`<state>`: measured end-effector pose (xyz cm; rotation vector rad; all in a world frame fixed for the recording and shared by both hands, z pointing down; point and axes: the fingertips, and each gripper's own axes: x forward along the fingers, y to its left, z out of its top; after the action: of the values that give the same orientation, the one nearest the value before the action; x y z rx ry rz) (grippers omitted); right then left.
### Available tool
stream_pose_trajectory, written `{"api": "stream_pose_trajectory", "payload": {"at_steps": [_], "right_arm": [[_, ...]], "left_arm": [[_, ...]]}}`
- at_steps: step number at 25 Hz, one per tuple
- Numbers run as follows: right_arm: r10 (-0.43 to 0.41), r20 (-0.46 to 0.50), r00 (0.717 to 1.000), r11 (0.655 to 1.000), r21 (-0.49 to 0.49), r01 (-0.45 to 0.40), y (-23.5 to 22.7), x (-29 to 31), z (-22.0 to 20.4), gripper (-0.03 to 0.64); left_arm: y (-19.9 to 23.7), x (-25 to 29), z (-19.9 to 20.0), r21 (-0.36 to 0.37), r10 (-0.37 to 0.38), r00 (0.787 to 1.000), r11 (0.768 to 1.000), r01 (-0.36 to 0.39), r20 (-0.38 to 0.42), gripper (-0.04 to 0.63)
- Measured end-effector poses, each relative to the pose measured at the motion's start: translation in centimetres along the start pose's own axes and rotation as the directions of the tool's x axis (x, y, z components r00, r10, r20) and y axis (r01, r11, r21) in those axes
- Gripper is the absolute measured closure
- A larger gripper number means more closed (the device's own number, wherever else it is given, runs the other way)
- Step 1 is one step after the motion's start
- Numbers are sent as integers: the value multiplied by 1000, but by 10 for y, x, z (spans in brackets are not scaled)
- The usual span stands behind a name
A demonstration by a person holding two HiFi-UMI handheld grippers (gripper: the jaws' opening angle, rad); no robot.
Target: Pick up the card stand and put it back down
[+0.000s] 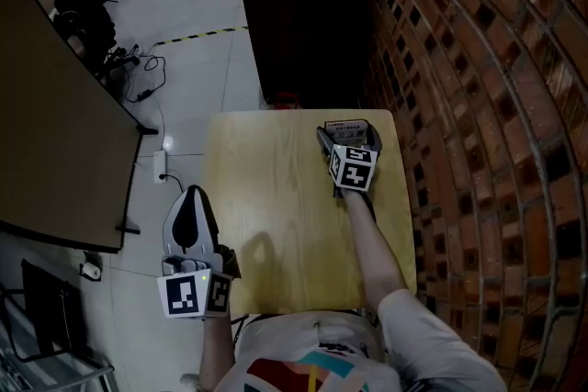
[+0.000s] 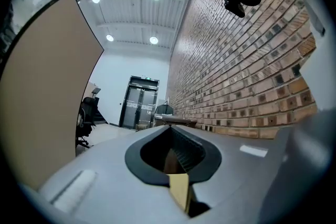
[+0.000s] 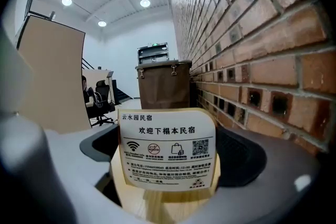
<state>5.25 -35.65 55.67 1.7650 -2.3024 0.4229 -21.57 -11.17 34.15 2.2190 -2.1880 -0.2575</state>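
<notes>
Nearest the body, off the left edge of the pale wooden table [image 1: 276, 225], the left gripper [image 1: 193, 197] hangs idle, jaws together; farther out, beside the red brick wall [image 1: 478, 106], the right gripper [image 1: 349, 133] has its jaws apart, flanking the white printed card stand on its wooden base [image 3: 167, 149]; the stand is upright on the table, broadside between them.

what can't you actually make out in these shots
Right gripper view: the bottom edge cuts off the base of the wooden card stand with its white printed card, so whether the fingers press it is unclear.
Same view: the card's lower lines are too small to read.
Head view: the right gripper covers most of the stand.
</notes>
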Motion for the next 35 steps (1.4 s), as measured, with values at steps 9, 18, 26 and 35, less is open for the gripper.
{"api": "stream_pose_trajectory", "payload": {"at_steps": [9,18,26,35], "right_arm": [[-52,-112,992,998,26,56,-13,42,-27,54],[-68,-123,990,998,5,69,-14,53,-35,54],[-15,-90,996,1000,5,16,-7,51,-21,50],[80,99,992,994,59,-87,8,14,35,47]], "left_arm": [[16,10,-11,9,43,999,999,-43,-34,591],[11,19,-13,14,31,999,999,-31,-42,591],[8,15,-8,19,33,999,999,-32,-34,591],[5,2,1,13,33,999,999,-33,-5,591]]}}
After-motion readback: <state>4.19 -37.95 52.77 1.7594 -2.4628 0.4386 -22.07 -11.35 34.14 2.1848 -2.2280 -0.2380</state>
